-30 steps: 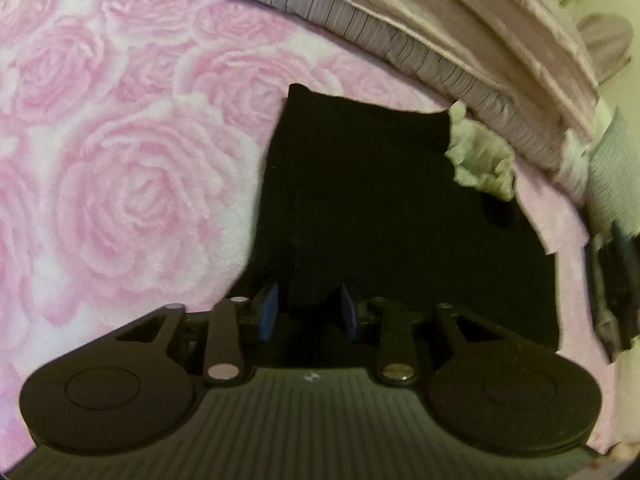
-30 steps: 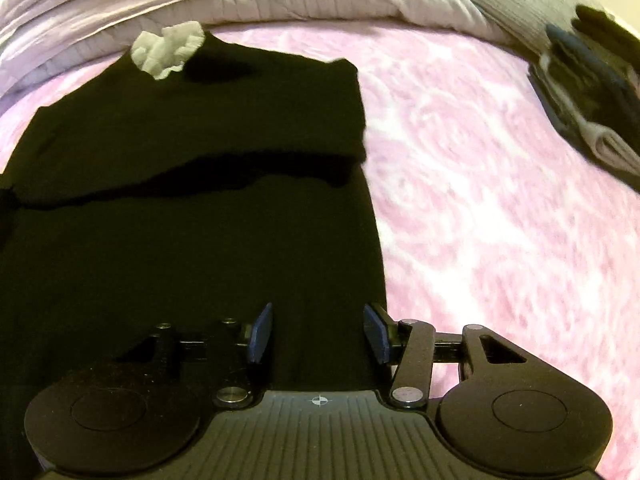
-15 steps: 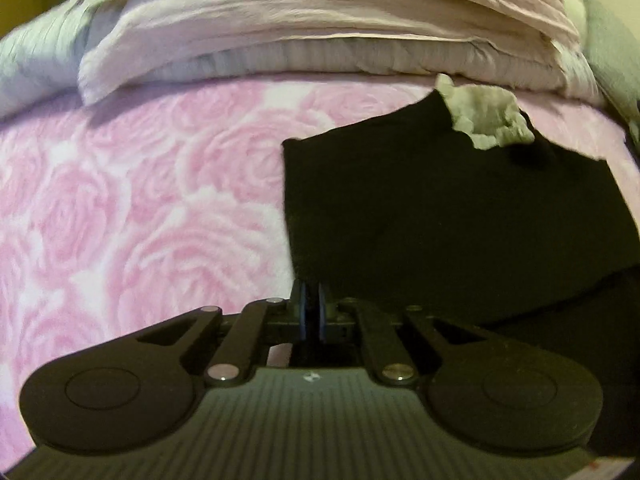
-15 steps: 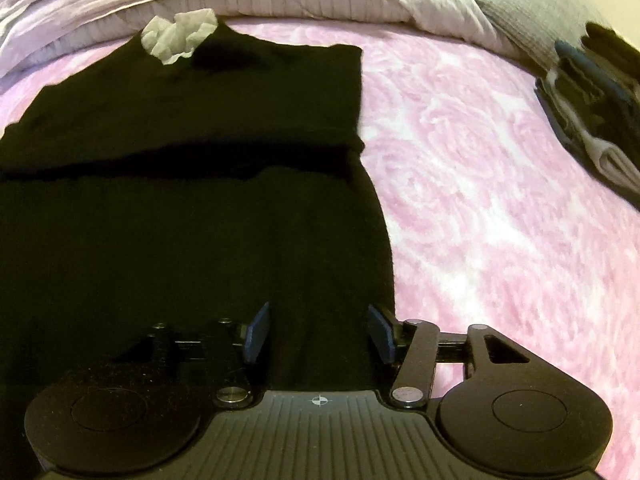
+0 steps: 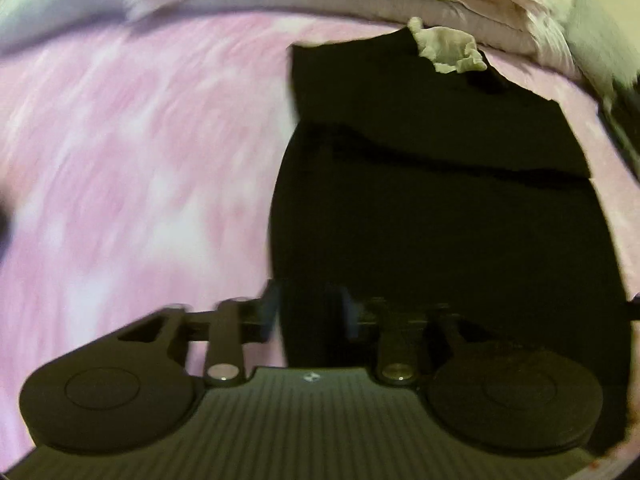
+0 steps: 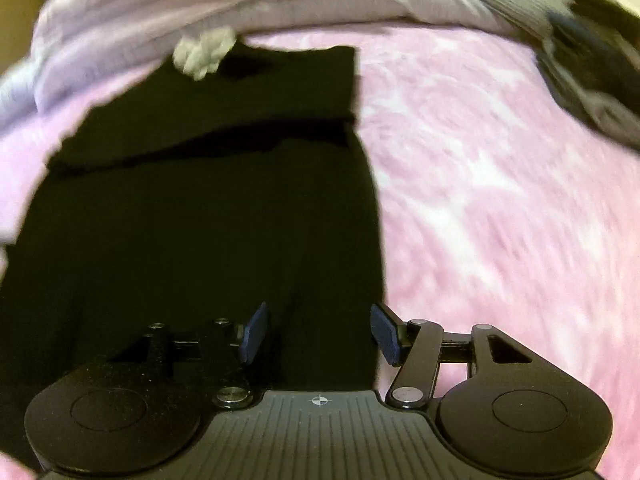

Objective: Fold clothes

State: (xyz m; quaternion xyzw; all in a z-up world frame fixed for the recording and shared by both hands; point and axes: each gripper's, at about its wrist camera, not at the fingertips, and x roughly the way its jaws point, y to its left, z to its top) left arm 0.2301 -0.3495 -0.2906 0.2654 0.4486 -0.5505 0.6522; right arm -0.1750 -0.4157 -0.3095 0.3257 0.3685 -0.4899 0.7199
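2 grippers sit at the near edge of the black garment (image 5: 440, 220), which lies flat on the pink rose blanket (image 5: 140, 140). I see my left gripper (image 5: 308, 312) parted over its left edge, holding nothing. My right gripper (image 6: 318, 334) gapes wide at the right edge, empty. A white rag (image 6: 204, 52) rests at the far end

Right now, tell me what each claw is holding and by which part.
Nothing is held. The left claw and the right claw are both open, each hovering over a near edge of the black garment lying on the pink blanket.
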